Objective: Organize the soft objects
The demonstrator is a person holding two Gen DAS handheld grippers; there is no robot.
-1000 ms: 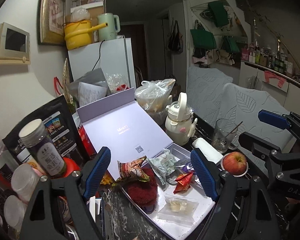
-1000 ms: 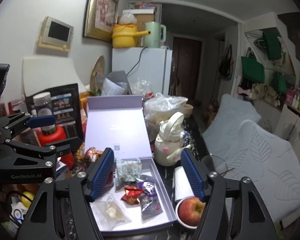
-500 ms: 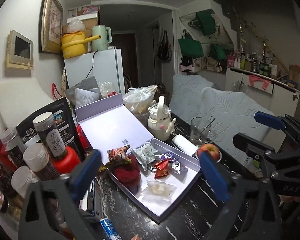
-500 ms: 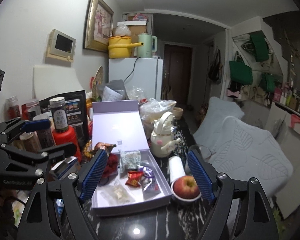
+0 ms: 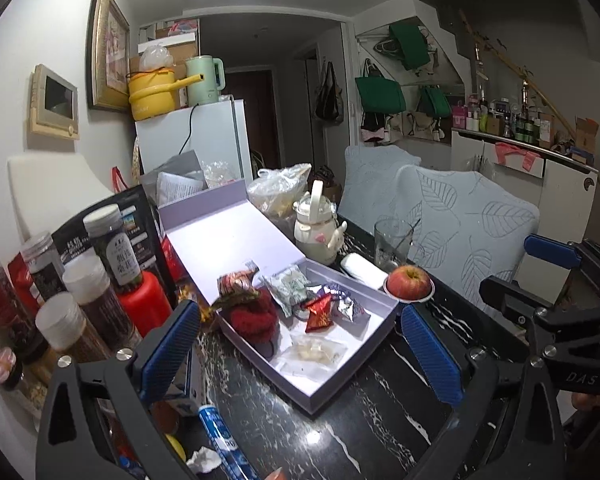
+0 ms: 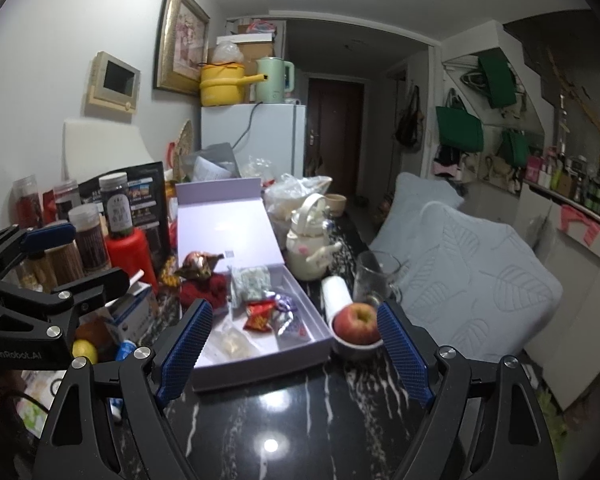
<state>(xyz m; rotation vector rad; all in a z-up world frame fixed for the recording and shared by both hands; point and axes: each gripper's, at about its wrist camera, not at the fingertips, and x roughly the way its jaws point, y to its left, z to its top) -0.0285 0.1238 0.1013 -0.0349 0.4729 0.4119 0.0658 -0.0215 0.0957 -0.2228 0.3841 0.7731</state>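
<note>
Now that both hands have drawn back from the lavender box (image 5: 364, 372), the left gripper (image 5: 300, 344) and right gripper (image 6: 296, 344) hang spread and empty; the soft red knit (image 5: 256, 318) lies in the box's near-left corner, so sorting looks nearly done.

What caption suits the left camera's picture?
Open left gripper before a lavender box of snack packets and red knit.

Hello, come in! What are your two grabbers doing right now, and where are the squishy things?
Left gripper open, empty. Right gripper open, empty. Red knitted ball and snack packets in lavender box. Apple beside the box.
</note>
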